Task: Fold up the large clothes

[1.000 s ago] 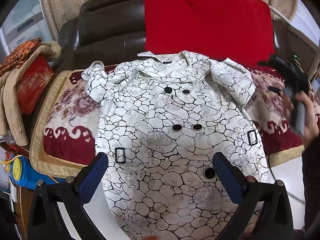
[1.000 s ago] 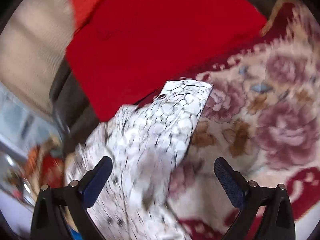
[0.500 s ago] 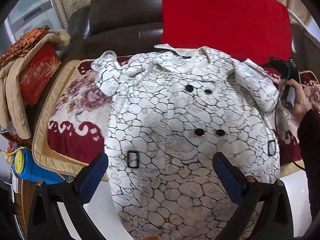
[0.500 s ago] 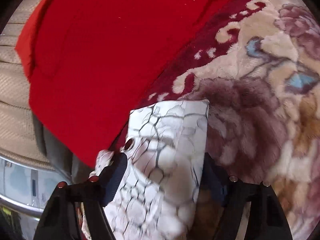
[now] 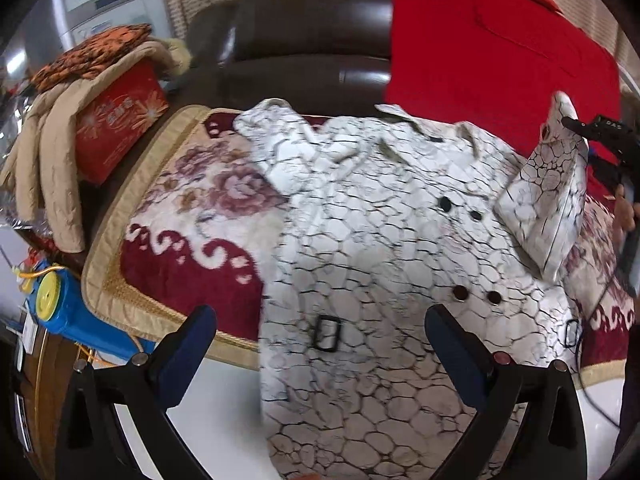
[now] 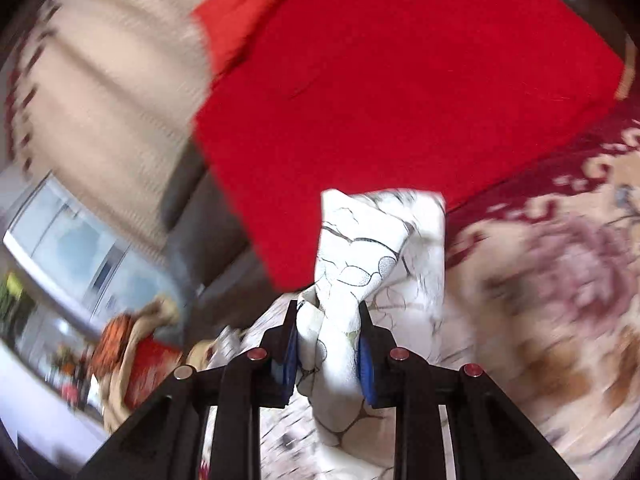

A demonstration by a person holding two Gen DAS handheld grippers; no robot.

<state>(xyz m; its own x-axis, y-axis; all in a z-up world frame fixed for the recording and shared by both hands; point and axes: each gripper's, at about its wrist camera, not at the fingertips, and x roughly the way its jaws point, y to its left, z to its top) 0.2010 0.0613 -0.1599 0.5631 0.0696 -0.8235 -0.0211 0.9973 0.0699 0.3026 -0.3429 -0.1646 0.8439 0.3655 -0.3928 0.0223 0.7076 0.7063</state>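
- Here: one white coat (image 5: 384, 264) with black crackle print, lying face up across the floral blanket (image 5: 200, 216) on a dark leather sofa (image 5: 304, 52).
- Showing four dark buttons in two pairs, plus two black buckles, one at each side of the waist.
- Resting against the sofa back: one red cushion (image 5: 492, 44).
- Sitting off to the blanket's left: one red box (image 5: 120, 124) under a beige padded garment (image 5: 44, 148), and one blue and yellow device (image 5: 60, 308) below them.
- Hovering with fingers spread wide and gripping nothing: left gripper (image 5: 320, 340), low over the coat's lower half, near the waist buckle.
- Pinching the coat's sleeve (image 6: 360, 264): right gripper (image 6: 328, 356), fingers nearly together with bunched white fabric squeezed between the blue pads (image 6: 366, 364).
- Lifting that sleeve off the blanket, cuff end sticking up in front of the red cushion, the sleeve tilting in over the coat's chest in the left wrist view.
- Blurring heavily in the right wrist view; background detail hard to read.
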